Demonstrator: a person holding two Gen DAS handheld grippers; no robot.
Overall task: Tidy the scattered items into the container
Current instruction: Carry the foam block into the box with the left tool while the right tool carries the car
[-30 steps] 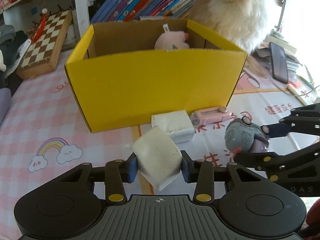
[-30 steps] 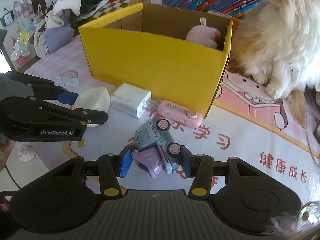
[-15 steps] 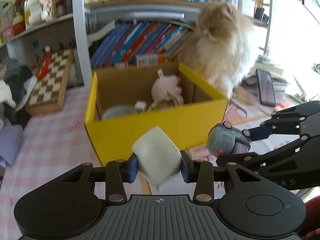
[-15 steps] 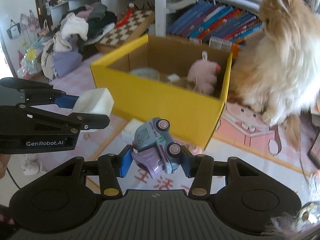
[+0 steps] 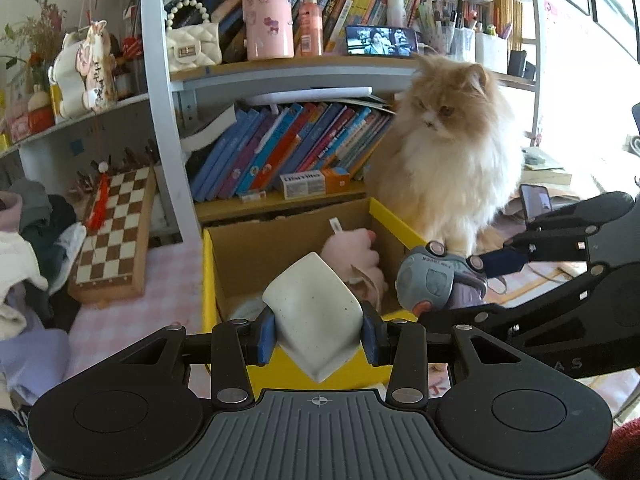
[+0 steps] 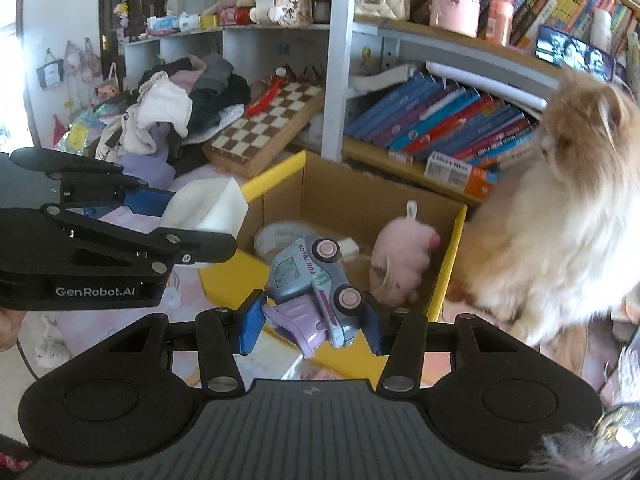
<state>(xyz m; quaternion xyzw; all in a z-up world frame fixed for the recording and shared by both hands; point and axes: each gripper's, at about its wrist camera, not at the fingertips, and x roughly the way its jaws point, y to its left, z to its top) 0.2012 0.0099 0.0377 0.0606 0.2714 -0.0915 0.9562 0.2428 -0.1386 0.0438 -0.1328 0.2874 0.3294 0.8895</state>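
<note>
Pinching a white block (image 5: pixel 314 320) of soft, matte, faintly speckled material with rounded corners, the left gripper (image 5: pixel 318 334) presses its blue pads against the block's two sides and holds it tilted, one corner pointing down, in the air at the near wall of the yellow cardboard box (image 5: pixel 208 280). Just to the right, the right gripper (image 6: pixel 314 322) is clamped on a small plastic toy truck (image 6: pixel 316 288) — glossy blue-grey body, lilac front part, pink round wheels, with "FUN TRUCK" printed on its side — and carries it nose-down over the box's near edge. Both tools angle downward toward the open box, side by side and close, the truck and the block near each other but apart. Inside the box, whose inner walls are plain brown corrugated card, lies a pink plush toy (image 6: pixel 402 258) with a white loop tag, and a pale rounded object sits to its left, too blurred to tell. A long-haired, cream-and-ginger cat (image 5: pixel 448 160) sits just beyond the box's right far corner. A wooden chessboard (image 5: pixel 116 232) leans on the far left, below slanted books (image 5: pixel 288 148).
</note>
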